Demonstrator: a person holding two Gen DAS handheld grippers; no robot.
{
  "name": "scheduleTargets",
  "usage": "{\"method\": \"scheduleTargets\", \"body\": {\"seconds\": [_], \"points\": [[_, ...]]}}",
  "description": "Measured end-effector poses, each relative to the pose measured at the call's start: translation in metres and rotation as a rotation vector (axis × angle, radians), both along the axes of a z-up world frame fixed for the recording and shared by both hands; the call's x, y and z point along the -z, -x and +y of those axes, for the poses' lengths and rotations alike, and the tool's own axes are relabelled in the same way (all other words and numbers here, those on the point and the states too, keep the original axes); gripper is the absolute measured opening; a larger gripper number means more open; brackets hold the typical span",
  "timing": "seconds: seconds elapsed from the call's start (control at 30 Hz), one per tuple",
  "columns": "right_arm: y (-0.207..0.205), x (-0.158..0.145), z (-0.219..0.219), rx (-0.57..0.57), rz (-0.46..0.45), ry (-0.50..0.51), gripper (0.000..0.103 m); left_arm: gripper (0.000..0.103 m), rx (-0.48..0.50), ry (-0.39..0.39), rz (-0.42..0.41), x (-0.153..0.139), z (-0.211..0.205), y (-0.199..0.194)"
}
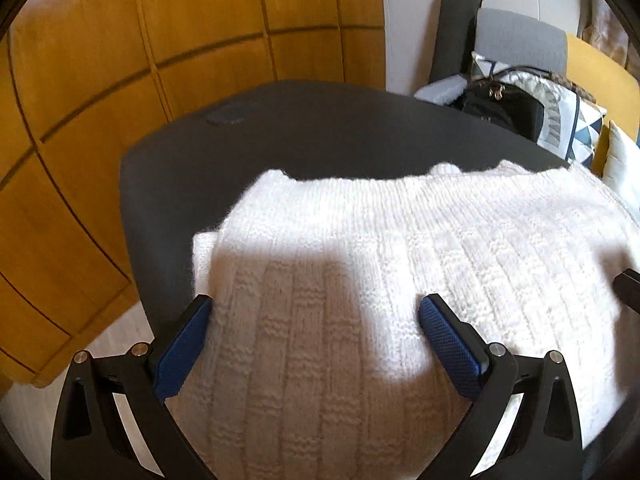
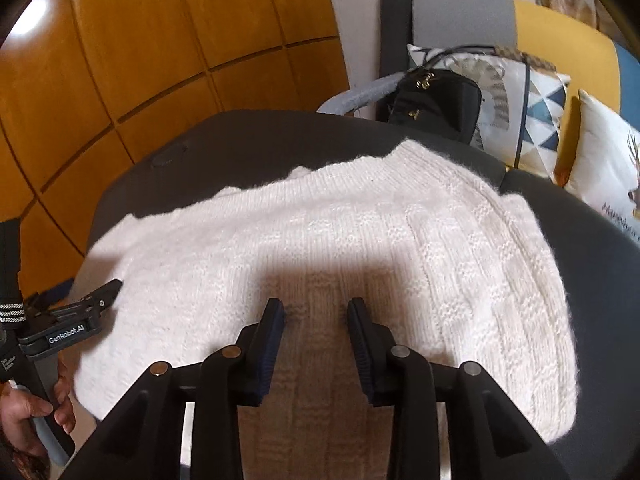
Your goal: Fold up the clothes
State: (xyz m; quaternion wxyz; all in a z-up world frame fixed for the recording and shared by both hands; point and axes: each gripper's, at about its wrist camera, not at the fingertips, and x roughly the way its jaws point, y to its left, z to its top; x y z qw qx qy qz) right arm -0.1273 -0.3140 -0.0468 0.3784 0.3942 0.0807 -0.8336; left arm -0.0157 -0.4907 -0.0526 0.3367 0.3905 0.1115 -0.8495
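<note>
**White knit sweater on dark table, both grippers above it**

The white knit sweater (image 1: 400, 260) lies flat on the dark table (image 1: 280, 132), covering the near and right part of the tabletop. One layer of the knit overlaps another at the sweater's left edge, where a lower white layer shows beneath the upper one. The far edge of the sweater is uneven and ends short of the table's far rim.

The left gripper (image 1: 316, 308) is over the left portion of the sweater. Its jaws are spread wide, with knit visible across the whole gap between the blue pads (image 1: 184, 344). Whether the pads touch the fabric cannot be told.

The right gripper (image 2: 316, 312) is over the near middle of the sweater. Its jaws stand apart with a narrower gap and clamp nothing; ribbed knit shows between them. In the right wrist view, a hand (image 2: 24, 412) grips the left gripper's handle at the sweater's left edge.

Beyond the sweater, a small dark oval mark (image 2: 170, 154) sits on the table's far-left area. Behind the table stand wooden panels (image 1: 160, 40). To the far right of the sweater, past the table rim, a black bag (image 2: 436, 100) rests against patterned cushions (image 2: 532, 96) on a grey and yellow sofa (image 2: 560, 28). Nothing lies on the sweater.
</note>
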Motion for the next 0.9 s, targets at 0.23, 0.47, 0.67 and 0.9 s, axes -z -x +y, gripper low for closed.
{"method": "scheduleTargets", "body": {"seconds": [0.23, 0.47, 0.67, 0.9], "points": [[-0.01, 0.0, -0.005, 0.036, 0.042, -0.036, 0.038, 0.103, -0.016, 0.015, 0.008, 0.001, 0.001, -0.005], [-0.029, -0.011, 0.002, 0.107, 0.047, -0.049, 0.057, 0.103, -0.001, 0.045, 0.007, -0.005, 0.019, -0.019], [-0.036, -0.01, 0.011, 0.153, 0.01, -0.043, 0.059, 0.103, 0.037, 0.019, 0.03, -0.008, 0.031, -0.032], [-0.043, -0.015, 0.019, 0.167, 0.021, -0.053, 0.06, 0.103, 0.059, 0.016, 0.032, -0.011, 0.043, -0.043]]}}
